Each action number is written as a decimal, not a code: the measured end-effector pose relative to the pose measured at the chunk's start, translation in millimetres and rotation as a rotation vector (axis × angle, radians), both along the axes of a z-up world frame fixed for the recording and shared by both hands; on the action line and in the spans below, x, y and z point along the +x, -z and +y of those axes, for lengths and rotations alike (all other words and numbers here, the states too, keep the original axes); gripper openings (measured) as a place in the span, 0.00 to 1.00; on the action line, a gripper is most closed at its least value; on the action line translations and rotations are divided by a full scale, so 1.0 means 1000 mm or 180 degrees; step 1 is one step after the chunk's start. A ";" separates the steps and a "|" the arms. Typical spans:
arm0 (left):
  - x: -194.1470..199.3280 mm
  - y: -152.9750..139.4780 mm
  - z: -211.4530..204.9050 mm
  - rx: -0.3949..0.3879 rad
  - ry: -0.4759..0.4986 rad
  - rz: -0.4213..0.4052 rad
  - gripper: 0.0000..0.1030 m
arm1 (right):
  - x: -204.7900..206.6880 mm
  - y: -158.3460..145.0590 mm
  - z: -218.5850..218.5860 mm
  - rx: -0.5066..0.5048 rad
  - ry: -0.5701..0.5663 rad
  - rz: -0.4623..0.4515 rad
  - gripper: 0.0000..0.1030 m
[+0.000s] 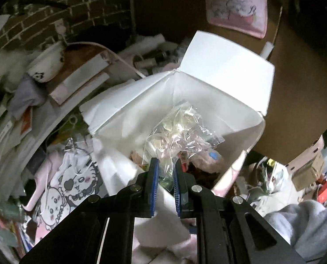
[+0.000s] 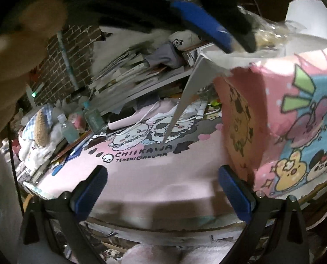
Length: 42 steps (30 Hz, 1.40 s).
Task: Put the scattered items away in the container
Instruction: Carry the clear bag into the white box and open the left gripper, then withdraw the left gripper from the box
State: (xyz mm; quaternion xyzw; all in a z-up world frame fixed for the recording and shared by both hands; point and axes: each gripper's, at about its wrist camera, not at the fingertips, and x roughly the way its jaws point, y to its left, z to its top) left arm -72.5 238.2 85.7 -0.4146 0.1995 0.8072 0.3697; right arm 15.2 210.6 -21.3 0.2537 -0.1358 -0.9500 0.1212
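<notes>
Left claw point(image 1: 166, 171) tilted down over box point(image 1: 227, 70), pinching plastic bag point(image 1: 181, 132)

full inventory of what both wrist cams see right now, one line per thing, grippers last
box: 1, pink cartoon print outside, white inside, flaps open, on the mat's right side
clear plastic bag: 1, transparent, crumpled, over the open box
desk mat: 1, pink, cartoon characters, under the box
clear bottles: 2, far left of mat
panda plush: 1, white and black, on the shelf behind
brick wall: dark, background
left gripper: black, blue pads, shut on the bag above the box
right gripper: black, blue pads, open, empty, over the mat
</notes>
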 end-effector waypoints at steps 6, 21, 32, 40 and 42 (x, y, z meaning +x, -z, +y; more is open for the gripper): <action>-0.014 0.016 0.027 -0.0320 0.0041 -0.0175 0.07 | 0.001 0.001 0.002 -0.0066 -0.0045 -0.0011 0.97; -0.024 0.027 0.046 -0.0475 0.0090 -0.0495 0.26 | 0.002 0.001 0.007 -0.0202 -0.0080 -0.0027 0.97; -0.026 0.022 0.041 -0.0412 -0.0060 -0.0284 0.81 | 0.003 0.000 0.008 -0.0207 -0.0087 -0.0029 0.97; -0.021 0.007 0.035 -0.0292 -0.0109 -0.0138 0.82 | 0.003 0.000 0.006 -0.0221 -0.0087 -0.0039 0.97; -0.020 0.001 0.033 -0.0268 -0.0144 -0.0060 0.82 | 0.003 -0.001 0.005 -0.0220 -0.0087 -0.0039 0.97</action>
